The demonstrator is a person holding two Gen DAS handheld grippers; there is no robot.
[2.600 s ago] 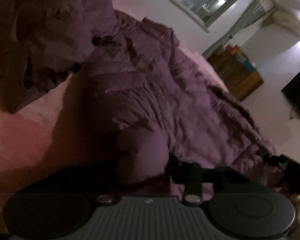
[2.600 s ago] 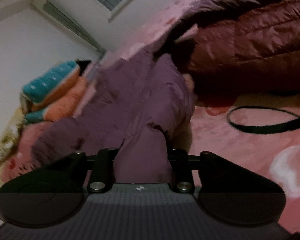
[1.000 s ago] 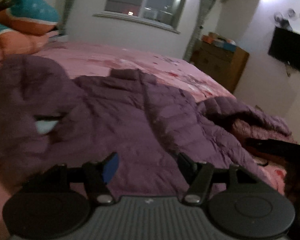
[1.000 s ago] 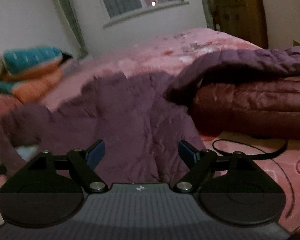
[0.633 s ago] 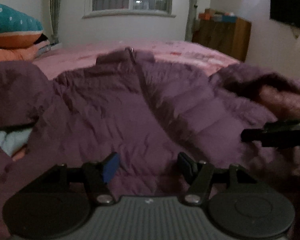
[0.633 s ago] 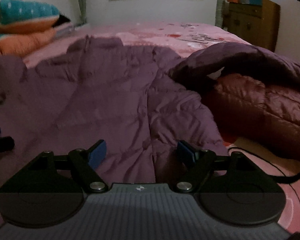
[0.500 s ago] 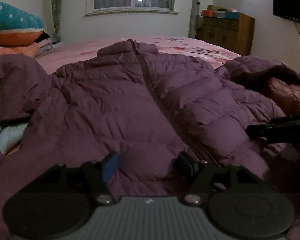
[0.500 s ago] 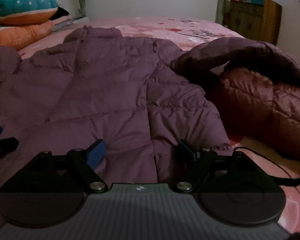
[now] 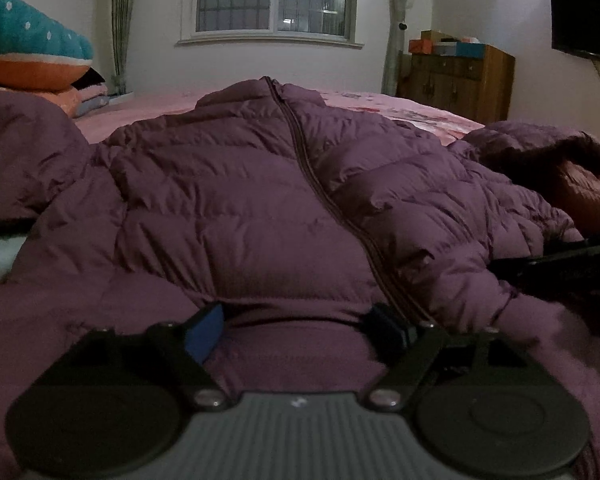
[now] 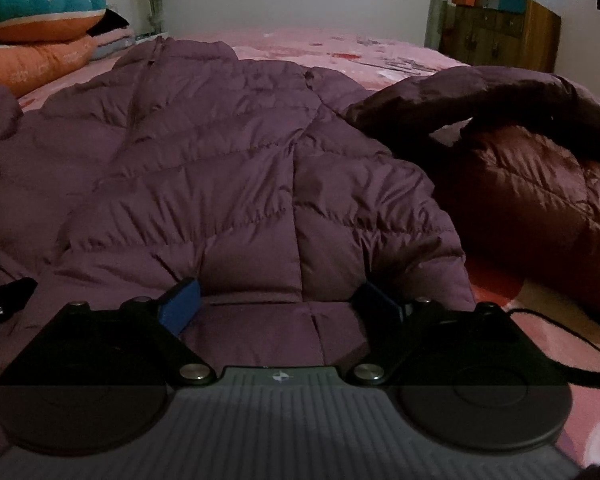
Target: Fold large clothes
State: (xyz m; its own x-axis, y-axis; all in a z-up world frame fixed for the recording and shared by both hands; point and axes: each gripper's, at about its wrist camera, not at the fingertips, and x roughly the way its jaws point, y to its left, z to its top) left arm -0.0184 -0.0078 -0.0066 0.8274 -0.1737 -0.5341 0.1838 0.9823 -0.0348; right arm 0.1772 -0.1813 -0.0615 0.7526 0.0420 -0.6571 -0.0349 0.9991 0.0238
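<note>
A: Where's the jacket (image 9: 260, 200)?
B: Spread flat on the pink bed (image 10: 340, 46), zipper up.
A: Grippers?
B: Left gripper (image 9: 296, 330) and right gripper (image 10: 278, 304) both spread wide at its hem, grabbing nothing.

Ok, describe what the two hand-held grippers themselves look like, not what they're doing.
Both look alike. The left hand-held gripper has a grey ribbed body with a small white logo, two round black discs either side, and black linkage arms on silver pivot bolts. Its fingers carry blue pads. The right hand-held gripper matches: the same ribbed grey housing, black discs and blue-padded fingers. No sleeves or hands show.
</note>
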